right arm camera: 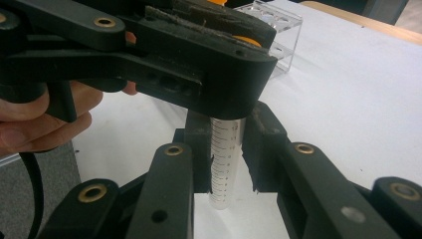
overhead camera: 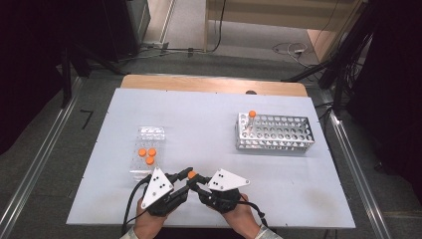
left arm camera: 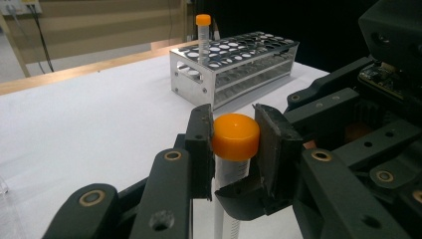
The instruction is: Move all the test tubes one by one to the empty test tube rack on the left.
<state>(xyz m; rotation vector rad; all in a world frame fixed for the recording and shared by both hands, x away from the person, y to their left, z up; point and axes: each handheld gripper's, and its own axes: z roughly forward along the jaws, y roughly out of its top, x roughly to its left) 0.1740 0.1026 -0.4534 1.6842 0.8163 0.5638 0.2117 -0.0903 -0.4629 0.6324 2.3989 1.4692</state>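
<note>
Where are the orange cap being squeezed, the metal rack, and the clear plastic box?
orange cap (left arm camera: 236,136), left gripper view, on its front side.
metal rack (overhead camera: 276,143), high view, on its front wall.
clear plastic box (overhead camera: 151,132), high view, on its bare far end.

metal rack, one capped tube | clear holder, three orange-capped tubes

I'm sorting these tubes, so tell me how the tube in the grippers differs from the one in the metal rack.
The held tube is clamped between both grippers above the table; the rack tube stands alone in a corner hole of the metal rack. The held one is near the person, the rack one farther off. Both have orange caps.
</note>
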